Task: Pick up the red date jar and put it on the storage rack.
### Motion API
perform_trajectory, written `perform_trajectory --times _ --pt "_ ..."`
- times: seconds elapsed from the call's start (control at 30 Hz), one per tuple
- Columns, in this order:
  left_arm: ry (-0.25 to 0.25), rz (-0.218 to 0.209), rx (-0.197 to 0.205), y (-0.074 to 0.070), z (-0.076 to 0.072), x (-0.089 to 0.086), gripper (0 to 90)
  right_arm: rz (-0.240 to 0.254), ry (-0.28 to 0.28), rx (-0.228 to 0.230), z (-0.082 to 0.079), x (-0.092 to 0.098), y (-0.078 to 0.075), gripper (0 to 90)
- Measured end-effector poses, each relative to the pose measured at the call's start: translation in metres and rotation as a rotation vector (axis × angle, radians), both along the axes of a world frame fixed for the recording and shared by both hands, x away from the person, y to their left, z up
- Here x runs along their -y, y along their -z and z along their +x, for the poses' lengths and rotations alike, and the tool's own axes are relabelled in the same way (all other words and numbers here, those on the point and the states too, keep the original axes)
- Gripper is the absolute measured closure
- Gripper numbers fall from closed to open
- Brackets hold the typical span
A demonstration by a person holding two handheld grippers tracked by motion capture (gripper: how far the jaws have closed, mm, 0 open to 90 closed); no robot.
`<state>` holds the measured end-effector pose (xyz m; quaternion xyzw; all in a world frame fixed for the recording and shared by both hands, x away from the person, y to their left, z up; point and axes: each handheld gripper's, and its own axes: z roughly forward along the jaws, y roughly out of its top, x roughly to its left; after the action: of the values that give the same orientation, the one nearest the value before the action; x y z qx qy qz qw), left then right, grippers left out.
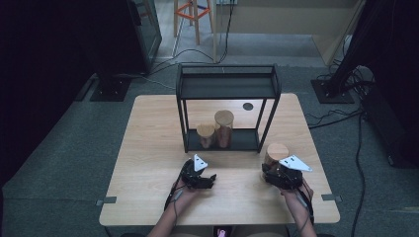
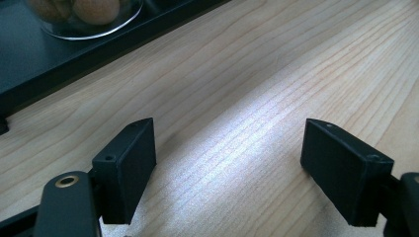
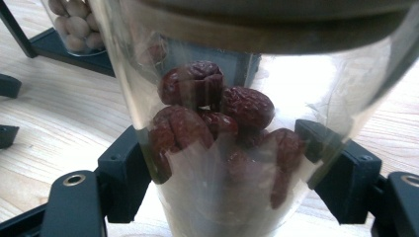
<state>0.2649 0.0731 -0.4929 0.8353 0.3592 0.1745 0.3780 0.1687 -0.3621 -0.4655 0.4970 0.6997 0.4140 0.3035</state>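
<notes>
Glass, clear and smooth, sits between the black jaws of your right tool (image 3: 225,168): it is a round jar (image 3: 232,148) with a pale wooden lid, and the jaws press its walls on both sides. Inside it you can see wrinkled, dark red dried fruits (image 3: 217,118) piled in the lower part. From the high view, that jar (image 1: 275,154) stands at the right front of the bench (image 1: 148,148), just outside the right leg of the black metal rack (image 1: 227,84), with your right tool (image 1: 276,174) against it.

Your left tool (image 2: 228,163) is spread wide with nothing between its flat, matte black pads; only the light, straight-grained wood of the bench lies under them. In the high view, your left tool (image 1: 200,177) rests near the bench's front edge, well apart from the jar.

On the rack's lower shelf stand two more wooden-lidded glass jars, a short one (image 1: 205,135) and a taller one (image 1: 224,128), just beside each other. The left gripper view catches the rounded base of a glass jar (image 2: 89,17) holding tan, rounded nuts on the dark shelf.
</notes>
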Motion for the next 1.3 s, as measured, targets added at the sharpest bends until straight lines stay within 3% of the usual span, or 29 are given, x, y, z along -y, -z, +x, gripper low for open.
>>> perform_trajectory --times 0.53,1.3 --pt "0.001 -0.002 0.002 0.0 0.0 0.0 21.4 0.035 -0.016 0.056 0.001 -0.012 0.005 24.9" --pt "0.003 -0.002 0.001 0.0 0.0 0.0 21.4 0.034 -0.041 0.068 0.012 -0.024 0.002 24.9"
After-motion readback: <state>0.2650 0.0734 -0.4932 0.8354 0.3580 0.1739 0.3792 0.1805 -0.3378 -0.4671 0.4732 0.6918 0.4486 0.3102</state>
